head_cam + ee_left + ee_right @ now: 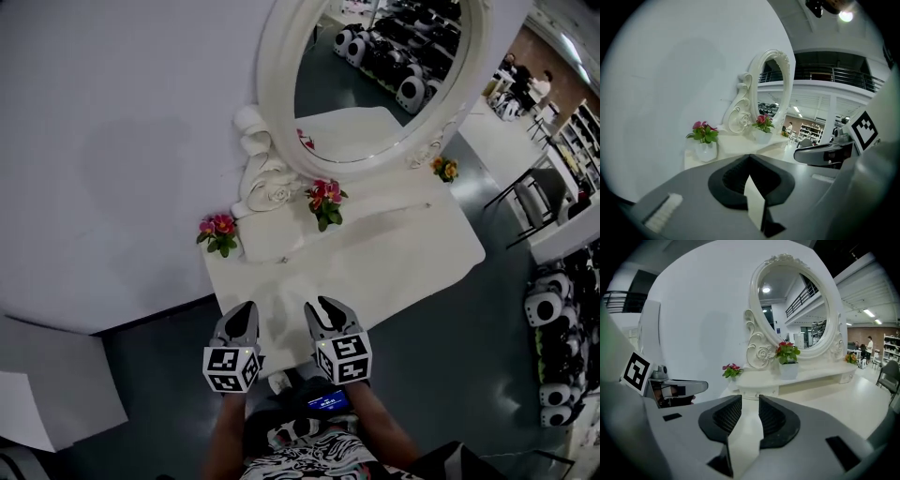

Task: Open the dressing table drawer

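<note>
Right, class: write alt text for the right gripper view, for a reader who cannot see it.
The right gripper, open and empty, points at a white dressing table with an oval mirror and potted flowers. The left gripper shows at left.

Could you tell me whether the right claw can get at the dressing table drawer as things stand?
Probably yes: the right claw is open and empty, facing the drawer front under the tabletop, with nothing between them.

Side by side, left tool closed, right tool parted and empty.
</note>
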A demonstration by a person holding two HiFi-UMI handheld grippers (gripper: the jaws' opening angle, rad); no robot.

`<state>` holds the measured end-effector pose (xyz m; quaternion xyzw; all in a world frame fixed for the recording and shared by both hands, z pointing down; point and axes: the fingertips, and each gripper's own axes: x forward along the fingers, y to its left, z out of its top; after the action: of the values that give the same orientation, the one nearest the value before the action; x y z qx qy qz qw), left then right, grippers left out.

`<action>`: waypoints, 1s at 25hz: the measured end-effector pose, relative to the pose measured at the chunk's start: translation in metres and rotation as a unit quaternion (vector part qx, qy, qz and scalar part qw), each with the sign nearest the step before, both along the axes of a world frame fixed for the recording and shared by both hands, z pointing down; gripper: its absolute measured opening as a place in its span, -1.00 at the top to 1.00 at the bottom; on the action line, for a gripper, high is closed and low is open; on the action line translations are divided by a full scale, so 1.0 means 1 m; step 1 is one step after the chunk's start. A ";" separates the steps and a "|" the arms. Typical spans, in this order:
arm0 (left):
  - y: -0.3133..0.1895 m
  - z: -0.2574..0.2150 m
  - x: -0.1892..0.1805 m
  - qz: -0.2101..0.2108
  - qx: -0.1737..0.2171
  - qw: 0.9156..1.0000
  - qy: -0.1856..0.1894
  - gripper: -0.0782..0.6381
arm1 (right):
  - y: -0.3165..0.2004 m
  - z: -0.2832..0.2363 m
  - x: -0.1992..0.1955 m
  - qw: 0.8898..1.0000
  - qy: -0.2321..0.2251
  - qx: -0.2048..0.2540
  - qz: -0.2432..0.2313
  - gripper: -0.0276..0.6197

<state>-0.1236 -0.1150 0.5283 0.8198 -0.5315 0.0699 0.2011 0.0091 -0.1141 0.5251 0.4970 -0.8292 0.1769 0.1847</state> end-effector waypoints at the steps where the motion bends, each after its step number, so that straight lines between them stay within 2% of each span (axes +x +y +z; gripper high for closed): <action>1: -0.006 0.001 -0.001 0.002 -0.001 1.000 0.002 0.78 | -0.006 0.001 -0.002 1.000 0.001 -0.001 0.000 0.56; 12: -0.044 0.027 0.003 0.020 -0.025 0.999 -0.003 0.78 | -0.044 0.022 -0.018 1.000 0.008 -0.010 -0.008 0.55; 25: -0.086 0.087 0.015 0.029 -0.082 0.996 -0.002 0.78 | -0.099 0.086 -0.037 0.997 0.019 -0.064 -0.035 0.53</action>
<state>-0.1084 -0.2015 0.6156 0.8156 -0.5004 0.1207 0.2642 -0.0277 -0.2128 0.6113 0.4585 -0.8292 0.2134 0.2382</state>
